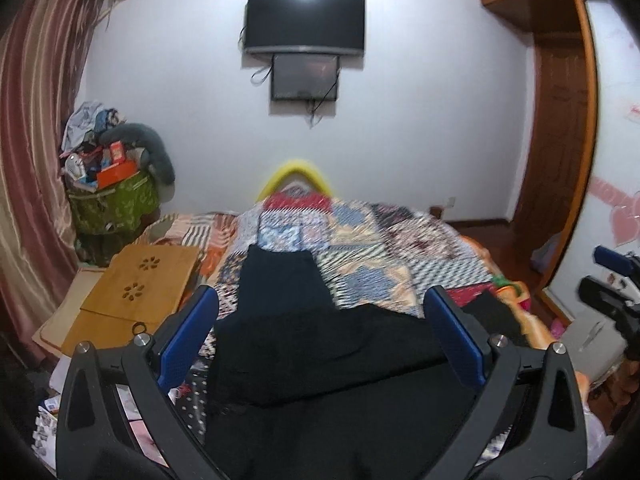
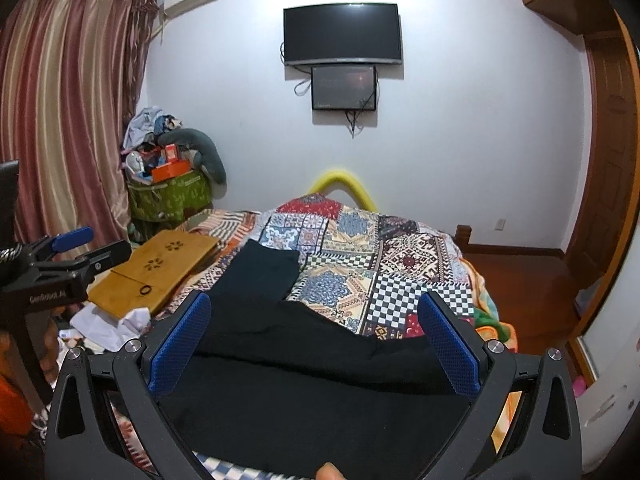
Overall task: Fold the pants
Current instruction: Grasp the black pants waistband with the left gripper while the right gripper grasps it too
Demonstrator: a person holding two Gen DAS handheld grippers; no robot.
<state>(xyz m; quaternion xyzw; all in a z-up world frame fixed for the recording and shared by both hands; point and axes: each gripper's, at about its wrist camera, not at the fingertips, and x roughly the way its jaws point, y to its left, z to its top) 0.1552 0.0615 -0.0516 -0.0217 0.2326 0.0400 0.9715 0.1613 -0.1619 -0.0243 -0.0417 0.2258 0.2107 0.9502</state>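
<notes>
Black pants (image 1: pixel 320 344) lie on a patchwork bedspread (image 1: pixel 360 248), one leg reaching away up the bed, the other bent to the right. My left gripper (image 1: pixel 320 304) is open and empty, its blue pads (image 1: pixel 188 336) spread above the pants' near part. In the right wrist view the pants (image 2: pixel 304 368) lie the same way. My right gripper (image 2: pixel 316 308) is open and empty over them. The left gripper shows at that view's left edge (image 2: pixel 72 248), and the right gripper shows at the left wrist view's right edge (image 1: pixel 612 280).
A bamboo lap desk (image 2: pixel 156 268) lies on the bed's left side with papers (image 2: pixel 112 324) near it. A green bin of clutter (image 2: pixel 168 192) stands by the curtain. Two screens (image 2: pixel 342 36) hang on the far wall. A wooden door (image 2: pixel 608 160) is at right.
</notes>
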